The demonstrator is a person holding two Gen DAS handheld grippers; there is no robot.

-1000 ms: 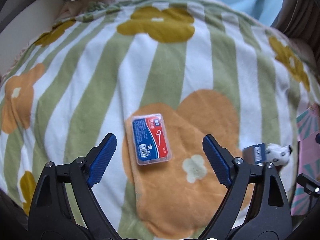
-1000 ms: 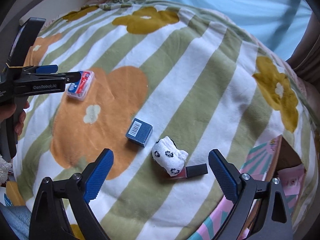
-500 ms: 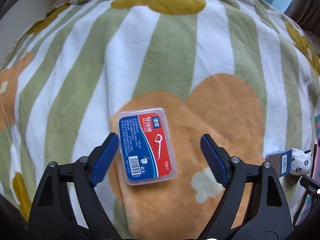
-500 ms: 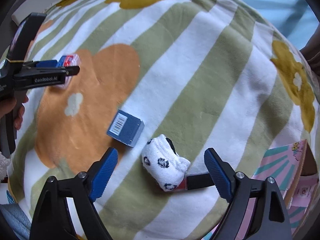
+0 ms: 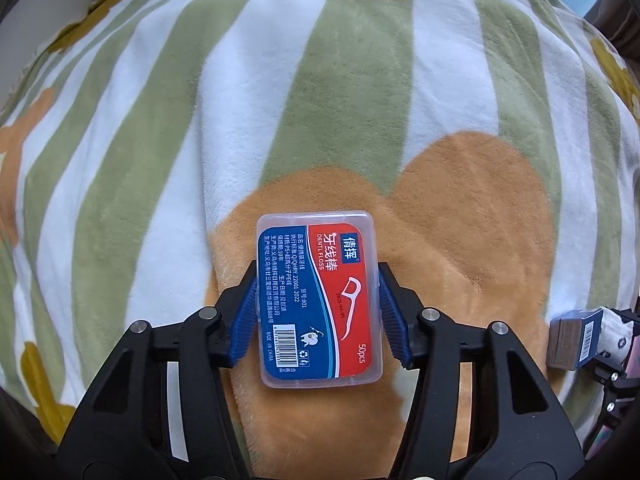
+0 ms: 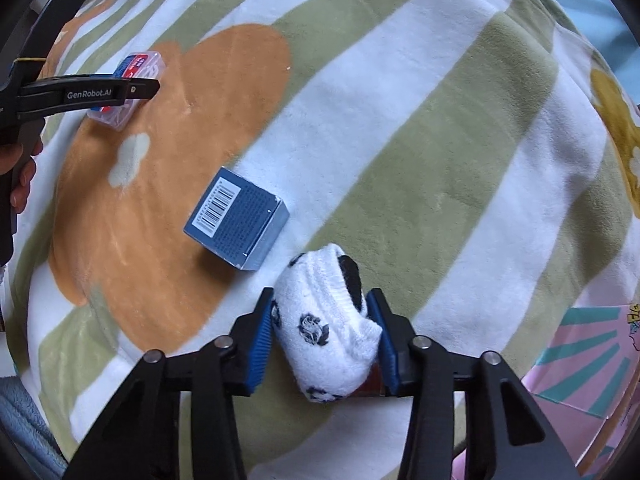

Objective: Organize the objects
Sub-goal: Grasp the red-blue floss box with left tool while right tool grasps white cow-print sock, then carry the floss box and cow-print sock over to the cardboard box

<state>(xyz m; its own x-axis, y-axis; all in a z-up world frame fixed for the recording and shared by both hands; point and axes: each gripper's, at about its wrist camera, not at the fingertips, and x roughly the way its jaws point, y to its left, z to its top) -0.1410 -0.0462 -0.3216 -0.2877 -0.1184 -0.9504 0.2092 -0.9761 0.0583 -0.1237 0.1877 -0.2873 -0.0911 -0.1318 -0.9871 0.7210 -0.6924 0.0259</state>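
Since the earlier frames both grippers had come down toward the blanket (image 5: 360, 80), and their jaws had just been closing, each with an object between them.

The left gripper (image 5: 318, 312) had narrowed onto the dental floss box (image 5: 318, 300). Its blue pads (image 5: 244, 320) pressed against the two long sides of the clear box, roughly at mid-length, so the box was clamped. The box lay flat on the orange flower print of the blanket, label up, with its far end projecting beyond the fingertips. In the right wrist view the same gripper (image 6: 132, 90) was seen from the side, with the floss box (image 6: 136, 66) under its finger and a hand (image 6: 20, 176) on the grip at the left edge.

The right gripper (image 6: 324, 320) had narrowed onto the rolled sock (image 6: 324, 332), white with dark motifs. Both pads (image 6: 260, 340) touched the sock's sides, and the roll bulged between them. A dark, reddish-brown item (image 6: 372, 384) lay under the sock's near end; its identity could not be determined.

The blue carton (image 6: 236, 220), barcode up, sat just beside the sock on the side toward the floss box, and clear of both grippers. A pink and teal patterned box (image 6: 580, 360) lay near the sock on the opposite side, at the blanket's edge.
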